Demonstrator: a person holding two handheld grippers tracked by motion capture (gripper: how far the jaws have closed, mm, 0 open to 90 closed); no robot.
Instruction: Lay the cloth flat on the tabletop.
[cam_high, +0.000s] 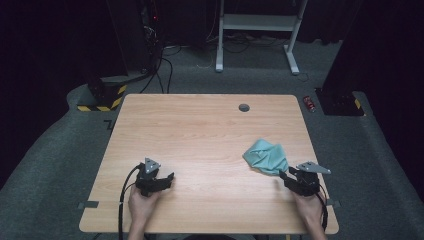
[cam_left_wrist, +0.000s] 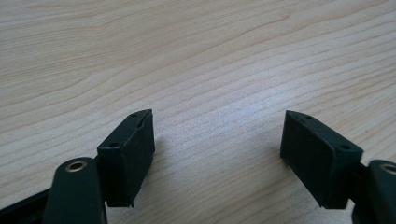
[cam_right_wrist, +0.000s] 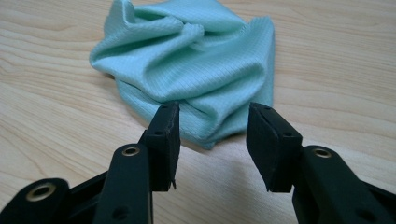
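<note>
A crumpled mint-green cloth (cam_high: 265, 156) lies on the right side of the wooden table (cam_high: 200, 125). My right gripper (cam_high: 286, 176) sits just in front of it, near the table's right front. In the right gripper view the cloth (cam_right_wrist: 196, 60) bunches up ahead, and its near corner reaches in between the jaws of the right gripper (cam_right_wrist: 213, 114); the pads stand apart from the fabric, so it is open. My left gripper (cam_high: 167, 181) rests low at the left front. Its jaws (cam_left_wrist: 217, 140) stand wide over bare wood with nothing between them.
A small grey round cap (cam_high: 244, 107) sits in the tabletop near the far edge. Beyond the table, on the floor, are a white desk frame (cam_high: 260, 22), a red can (cam_high: 309, 103), cables and a black-and-yellow striped base (cam_high: 102, 97).
</note>
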